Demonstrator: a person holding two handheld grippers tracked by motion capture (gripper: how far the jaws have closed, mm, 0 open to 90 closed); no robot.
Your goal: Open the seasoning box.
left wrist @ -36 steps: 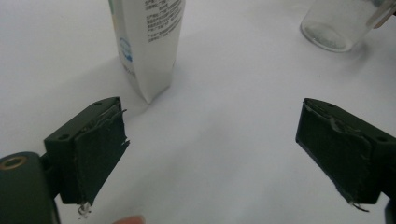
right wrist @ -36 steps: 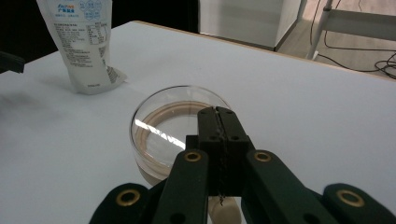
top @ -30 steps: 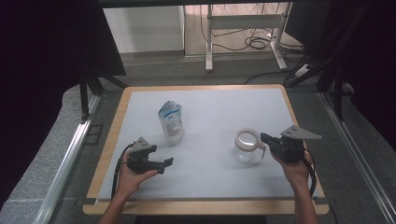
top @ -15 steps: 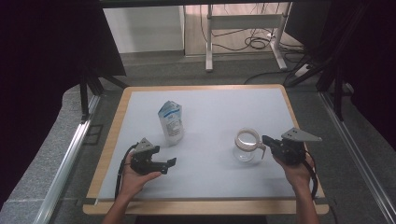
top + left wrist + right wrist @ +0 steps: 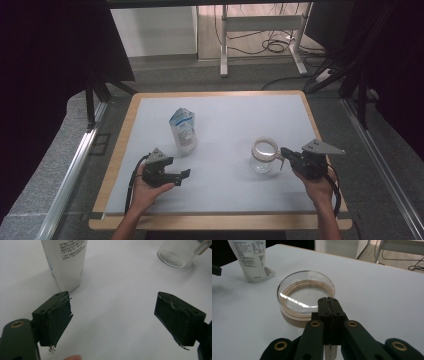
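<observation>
Starting from the high view: nothing is seen lifted yet. The glass jar (image 5: 264,155) stands upright on the white table (image 5: 122,150), and the printed pouch (image 5: 184,131) stands well to the jar's left and a little farther back. The right gripper (image 5: 282,151) is held at the jar's right side, tips at the rim. The left gripper (image 5: 180,176) is parked far to the jar's left, in front of the pouch and apart from it.

Over to the left gripper view: the left gripper (image 5: 112,315) is spread wide with only bare table between the pads, though its jaws have just been closing a little. The pouch (image 5: 67,262) is seen just beyond the left jaw, untouched, and the jar (image 5: 177,252) far off.

Now the right gripper view: the right gripper (image 5: 328,301) is pressed fully together, tips at the near rim of the jar (image 5: 304,295). Whether anything of the jar is pinched cannot be told. The pouch (image 5: 252,260) is seen behind the jar.

Judged so far: the jar is reached, the pouch not yet gripped, and most of the work is left.
</observation>
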